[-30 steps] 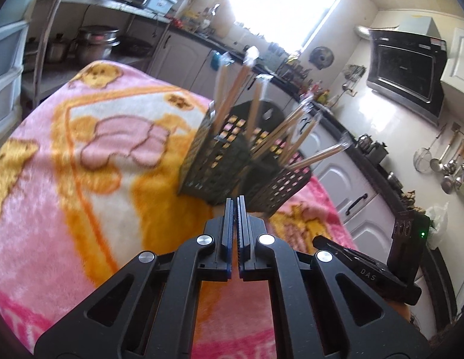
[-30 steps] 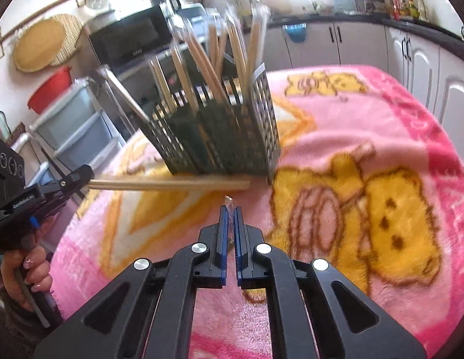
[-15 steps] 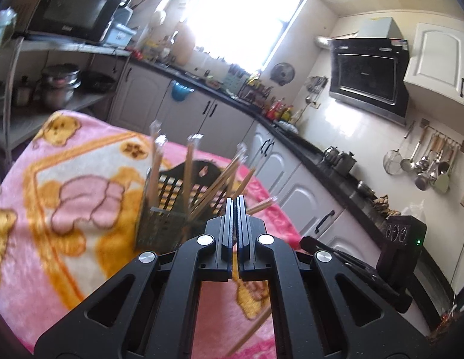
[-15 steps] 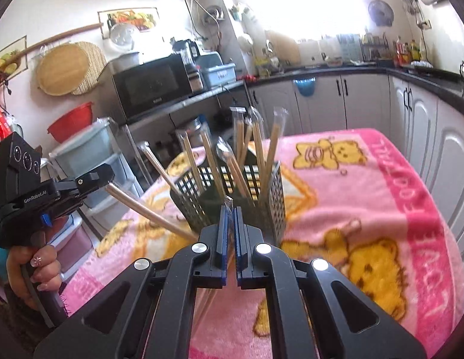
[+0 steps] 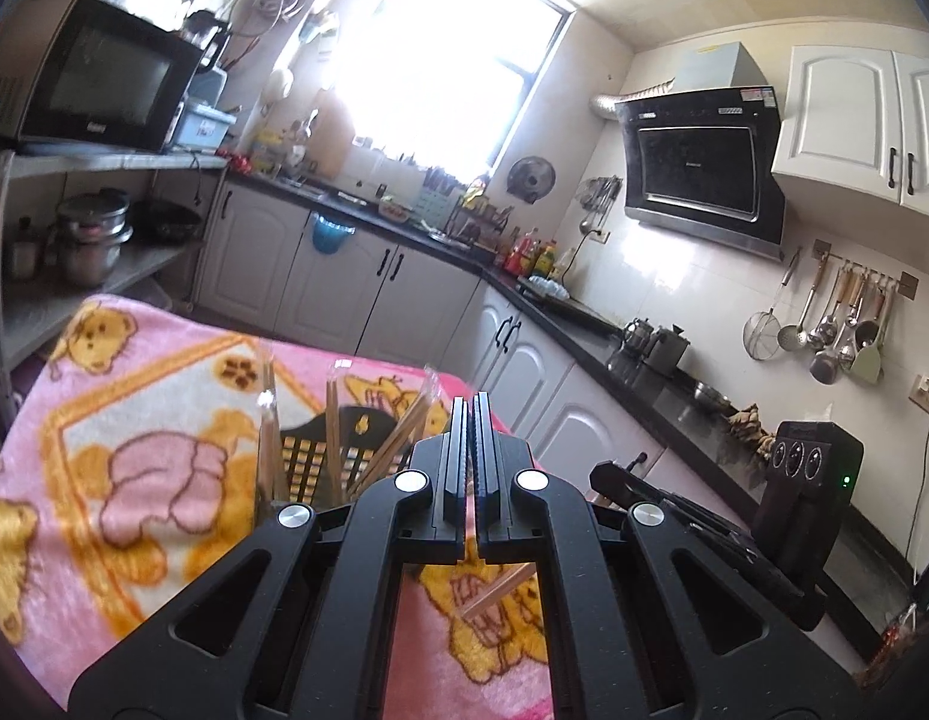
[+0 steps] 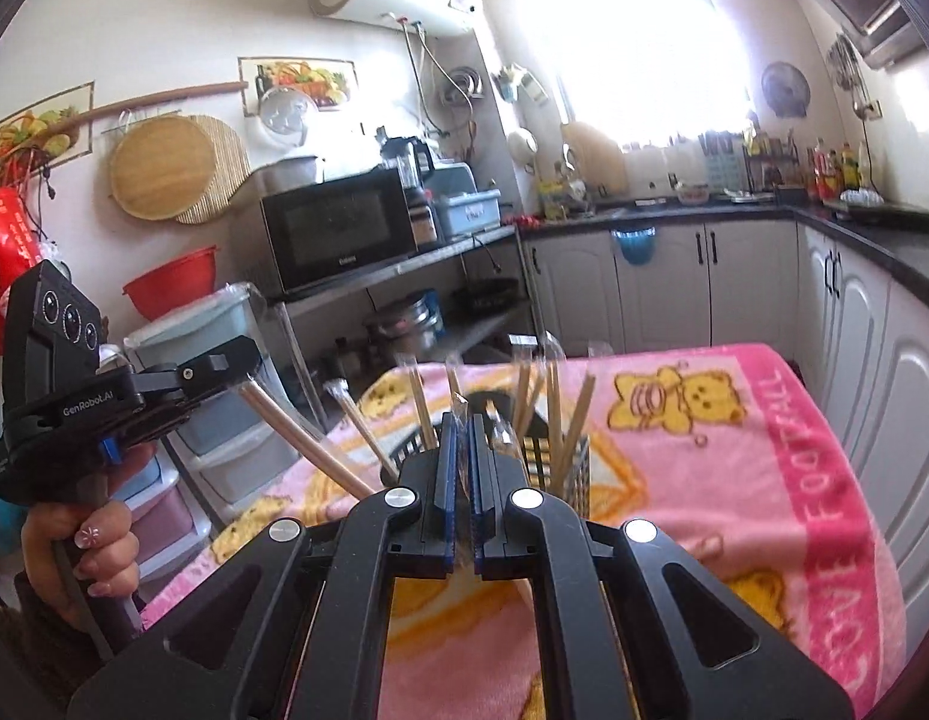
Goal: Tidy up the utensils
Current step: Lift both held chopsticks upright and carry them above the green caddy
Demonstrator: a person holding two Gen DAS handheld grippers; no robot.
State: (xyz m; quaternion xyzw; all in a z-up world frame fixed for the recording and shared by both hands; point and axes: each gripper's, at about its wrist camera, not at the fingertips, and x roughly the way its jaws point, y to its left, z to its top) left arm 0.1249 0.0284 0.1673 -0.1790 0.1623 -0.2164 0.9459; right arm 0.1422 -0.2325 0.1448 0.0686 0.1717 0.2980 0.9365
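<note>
1. Left wrist view: the left gripper [image 5: 470, 405] has its fingers pressed together. They hide whatever they pinch, and only a short length of chopstick [image 5: 500, 591] shows through the frame below. The black mesh utensil holder [image 5: 311, 459] stands on the tabletop just behind the fingers, half covered, with wrapped chopsticks [image 5: 332, 420] sticking up from it. The right gripper [image 5: 596, 471] is partly hidden at the right. A pink bear blanket [image 5: 134, 420] covers the tabletop. The window glare washes out the kitchen counter.

2. Right wrist view: the right gripper [image 6: 461, 420] is closed on a clear wrapper [image 6: 461, 405]. Its contents cannot be made out. At the left, a hand [image 6: 98, 552] holds the other gripper, which is clamped on the chopstick slanting down behind the frame. A microwave [image 6: 338, 234] sits on a shelf.
</note>
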